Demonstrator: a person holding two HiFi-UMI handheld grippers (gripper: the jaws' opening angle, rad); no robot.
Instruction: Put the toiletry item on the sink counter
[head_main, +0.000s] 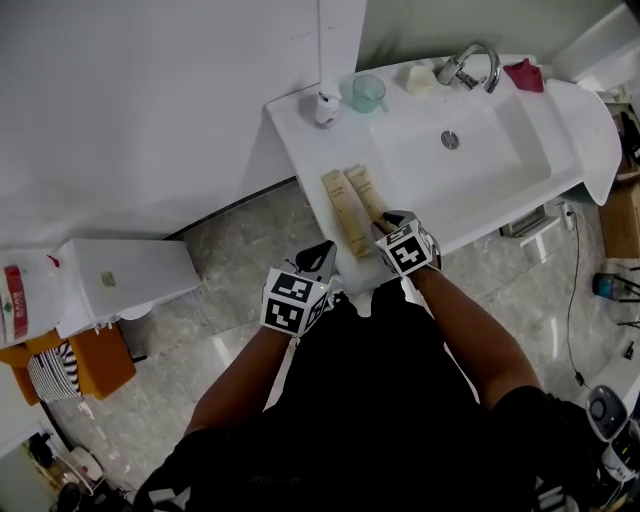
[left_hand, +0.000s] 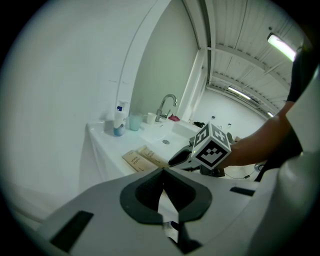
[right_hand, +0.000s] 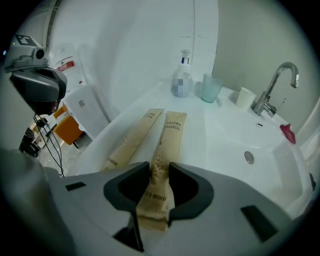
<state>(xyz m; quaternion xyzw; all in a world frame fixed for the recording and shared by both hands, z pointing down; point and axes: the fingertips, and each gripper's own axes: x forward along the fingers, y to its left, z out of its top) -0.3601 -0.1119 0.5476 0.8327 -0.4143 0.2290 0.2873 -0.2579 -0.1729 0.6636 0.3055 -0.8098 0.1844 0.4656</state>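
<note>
We see the white counter (head_main: 300, 140) with its basin (head_main: 485, 165). Our right gripper (right_hand: 159, 186) has its jaws released, standing apart on either side of a tan packet (right_hand: 167, 145). This lies flat on the counter's near edge, just beside a second packet (right_hand: 131, 137). Our left gripper (left_hand: 162, 172) hangs short of the counter, jaws clenched together on nothing. A bottle (right_hand: 182, 80) and cup (right_hand: 210, 86) stand at the back.

Tan toothbrush packet (right_hand: 167, 145), flat (on counter (right_hand: 202, 117))
</note>
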